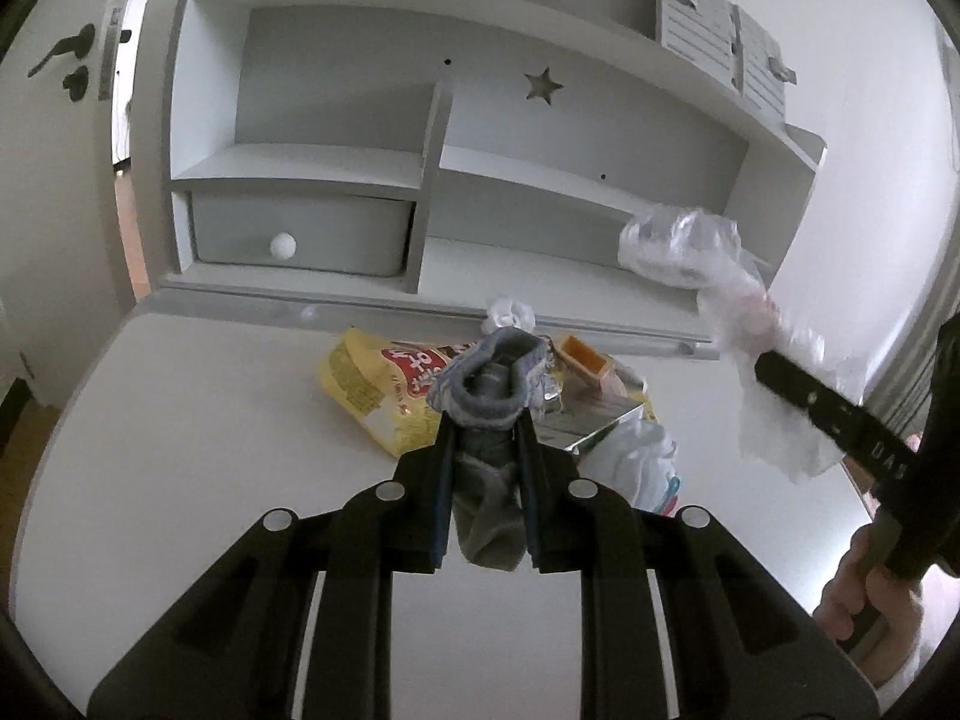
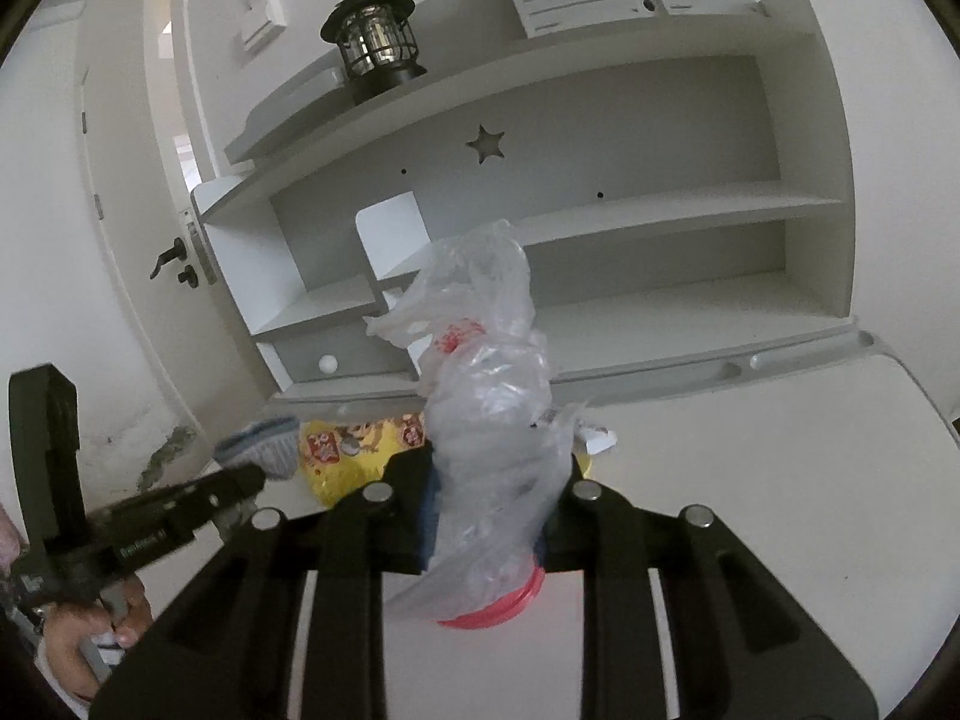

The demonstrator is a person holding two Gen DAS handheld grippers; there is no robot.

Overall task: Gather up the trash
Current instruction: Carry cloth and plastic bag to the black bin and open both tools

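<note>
Left gripper (image 1: pixel 485 444) clamped tight on a limp grey knitted sock (image 1: pixel 487 396), right gripper (image 2: pixel 489 480) pinching a crumpled clear plastic bag (image 2: pixel 486 420) with red rim, both lifted above white desk (image 1: pixel 210 450), yellow snack packet (image 1: pixel 372 390) among wrappers beyond.

White desk (image 1: pixel 180 450), with a shelf unit (image 1: pixel 432 120) along its far edge. Just before that unit: yellow snack bag (image 1: pixel 366 384), silver foil packet (image 1: pixel 594 420), small orange tub (image 1: pixel 585 357), crumpled white paper (image 1: pixel 510 312), all heaped together.
</note>
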